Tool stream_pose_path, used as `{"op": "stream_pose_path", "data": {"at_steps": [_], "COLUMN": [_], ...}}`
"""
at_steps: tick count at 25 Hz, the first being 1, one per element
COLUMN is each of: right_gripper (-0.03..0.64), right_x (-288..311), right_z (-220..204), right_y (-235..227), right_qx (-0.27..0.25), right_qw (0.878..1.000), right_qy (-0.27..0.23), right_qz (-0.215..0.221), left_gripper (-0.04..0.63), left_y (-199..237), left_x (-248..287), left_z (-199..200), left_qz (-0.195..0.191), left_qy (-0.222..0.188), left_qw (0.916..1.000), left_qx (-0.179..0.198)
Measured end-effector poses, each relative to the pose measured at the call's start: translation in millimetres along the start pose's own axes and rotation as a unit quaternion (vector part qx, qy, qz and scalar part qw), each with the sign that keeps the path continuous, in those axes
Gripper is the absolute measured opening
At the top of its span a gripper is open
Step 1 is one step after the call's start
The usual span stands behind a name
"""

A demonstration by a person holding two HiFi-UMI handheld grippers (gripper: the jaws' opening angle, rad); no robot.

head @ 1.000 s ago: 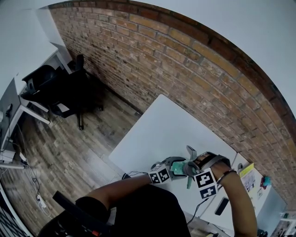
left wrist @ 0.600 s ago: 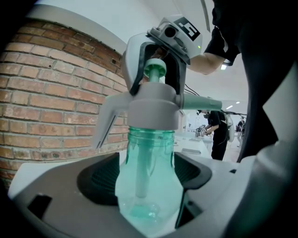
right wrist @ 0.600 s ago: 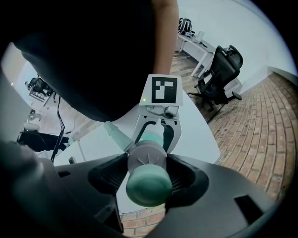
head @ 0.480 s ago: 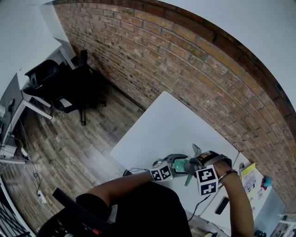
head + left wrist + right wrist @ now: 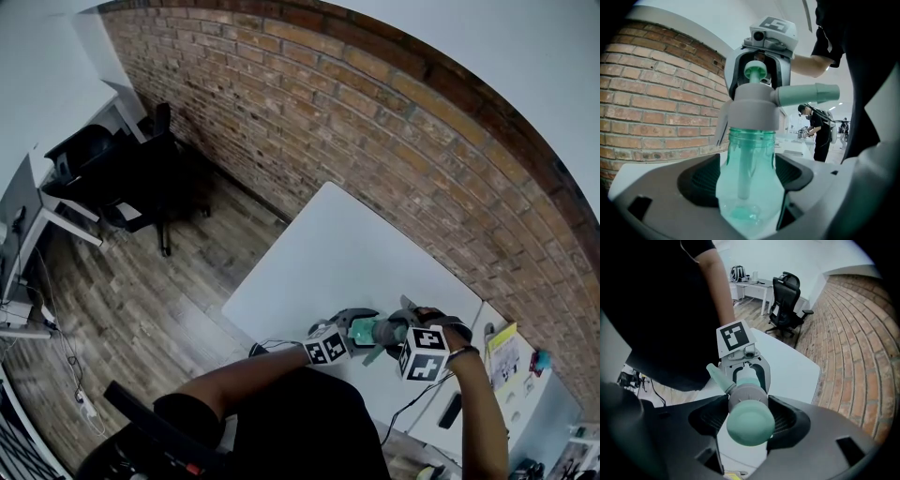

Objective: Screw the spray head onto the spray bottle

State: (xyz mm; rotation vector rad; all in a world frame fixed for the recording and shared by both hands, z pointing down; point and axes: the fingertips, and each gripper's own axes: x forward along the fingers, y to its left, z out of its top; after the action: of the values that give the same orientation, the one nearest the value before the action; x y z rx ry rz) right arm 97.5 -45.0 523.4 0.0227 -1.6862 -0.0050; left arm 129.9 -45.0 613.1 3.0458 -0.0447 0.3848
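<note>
Spray bottle [image 5: 750, 180]: translucent green, upright, held over the near part of the white counter [image 5: 328, 253]. I cannot tell whether its base touches the surface.

Left gripper [image 5: 750, 187]: comes in from the left, roughly level. Its fingers [image 5: 696, 185] are set fairly wide and clamped on the bottle's round body, one on each side.

Right gripper [image 5: 749, 420]: directly above the bottle, pointing straight down. Its fingers [image 5: 790, 420] are closed on the grey collar of the spray head [image 5: 754, 110], with the green cap showing between them.

Key relation: the bottle's long axis is vertical and the right gripper looks straight down it. The head sits on the neck on that same axis, with its dip tube hanging down the middle of the bottle. Judgement: any tightening is a roll of the right hand about this shared line, while the left hand only has to stop the body turning.

Pointing: the nozzle [image 5: 811, 93] juts out level, at right angles to the bottle's axis. It points to the right of the left gripper's line, which in the head view is toward the near side. The trigger hangs on the opposite side of the collar.

Seating: the collar covers the neck, and I cannot tell how far the thread is engaged.
</note>
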Motion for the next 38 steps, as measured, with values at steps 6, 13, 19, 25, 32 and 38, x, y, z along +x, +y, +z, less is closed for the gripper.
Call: {"op": "stream_pose_path", "data": {"at_steps": [6, 13, 19, 25, 32, 38], "right_gripper": [0.259, 0.259, 0.261, 0.261, 0.261, 0.261], "right_x": [-1.5, -1.4, -3.6, -4.1, -6.2, -6.1], "right_z": [2.0, 3.5, 0.2, -3.8, -8.5, -10.1], "right_y": [-4.4, -3.5, -8.4, -11.1, -14.4, -15.7], "right_qx": [0.133, 0.201, 0.293, 0.396, 0.476, 0.517], "right_qw": [0.990, 0.977, 0.952, 0.909, 0.864, 0.833], "right_qy": [-0.036, -0.053, -0.079, -0.101, -0.116, -0.134], "right_qz": [-0.011, -0.035, -0.049, -0.080, -0.118, -0.141], "left_gripper": [0.359, 0.359, 0.359, 0.359, 0.359, 0.360], "left_y": [-1.3, -4.8, -3.4, -4.6, -4.7, -4.6], "left_x": [-0.5, -2.0, -2.1, -1.3, -1.3, -1.9], "left_z": [0.4, -0.2, -1.6, 0.1, 2.1, -0.8], "left_qz": [0.000, -0.011, -0.008, -0.007, -0.007, -0.007], "left_qy": [-0.002, -0.006, -0.002, -0.009, -0.013, -0.011], "left_qw": [1.0000, 0.9999, 1.0000, 0.9999, 0.9999, 0.9999], "left_qx": [-0.001, 0.003, 0.002, 0.000, 0.001, -0.001]}}
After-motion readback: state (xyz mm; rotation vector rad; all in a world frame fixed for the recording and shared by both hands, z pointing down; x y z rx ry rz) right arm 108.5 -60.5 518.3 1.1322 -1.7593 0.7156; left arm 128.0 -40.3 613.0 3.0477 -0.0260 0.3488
